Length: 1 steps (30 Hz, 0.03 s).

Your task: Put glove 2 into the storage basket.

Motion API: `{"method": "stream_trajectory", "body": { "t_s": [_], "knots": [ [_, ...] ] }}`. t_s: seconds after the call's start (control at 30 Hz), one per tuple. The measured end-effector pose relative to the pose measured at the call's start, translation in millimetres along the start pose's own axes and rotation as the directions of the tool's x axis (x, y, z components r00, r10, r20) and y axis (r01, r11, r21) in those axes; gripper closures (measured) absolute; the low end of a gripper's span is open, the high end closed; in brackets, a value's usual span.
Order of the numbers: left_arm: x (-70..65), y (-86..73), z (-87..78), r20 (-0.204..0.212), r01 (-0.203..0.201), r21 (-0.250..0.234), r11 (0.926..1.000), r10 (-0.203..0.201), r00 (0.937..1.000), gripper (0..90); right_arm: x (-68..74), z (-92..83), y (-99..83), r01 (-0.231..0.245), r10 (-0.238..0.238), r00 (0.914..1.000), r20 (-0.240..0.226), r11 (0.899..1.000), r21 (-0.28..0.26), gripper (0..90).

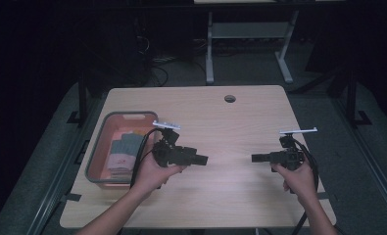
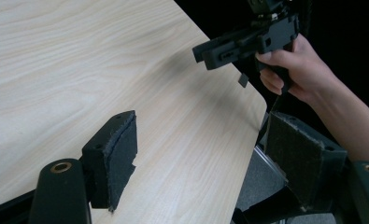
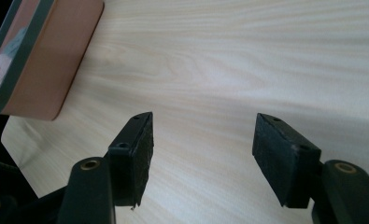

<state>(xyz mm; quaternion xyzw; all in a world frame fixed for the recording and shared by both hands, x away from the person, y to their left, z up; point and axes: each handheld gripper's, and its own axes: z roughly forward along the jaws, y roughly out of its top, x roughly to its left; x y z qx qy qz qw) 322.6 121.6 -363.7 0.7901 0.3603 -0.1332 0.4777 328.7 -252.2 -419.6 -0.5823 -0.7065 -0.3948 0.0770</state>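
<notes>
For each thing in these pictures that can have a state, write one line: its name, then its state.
left gripper: open, nothing between its jaws
right gripper: open, nothing between its jaws
bin: upright on the table, folded cloths inside
folded cloths: stacked in the bin
table: bare wood, round hole near far edge

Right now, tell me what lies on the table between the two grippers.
Nothing: in the high view, only bare wooden table lies between the left gripper and the right gripper, whose tips face each other.

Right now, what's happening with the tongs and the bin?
Left tongs open, empty. Right tongs open, empty. Folded cloths sit in bin. Nothing between.
</notes>
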Motion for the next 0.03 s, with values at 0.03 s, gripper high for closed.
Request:
{"method": "stream_trajectory", "body": {
  "t_s": [0.03],
  "knots": [
    [-2.0, -3.1, 1.3, -0.001, -0.014, 0.002, 0.9999, 0.014, 0.9999, 25.7, -0.2, 0.2, -3.8, 0.003, -0.003, 1.0000, 0.002, 1.000, -0.001, 38.0]
  ]
}}
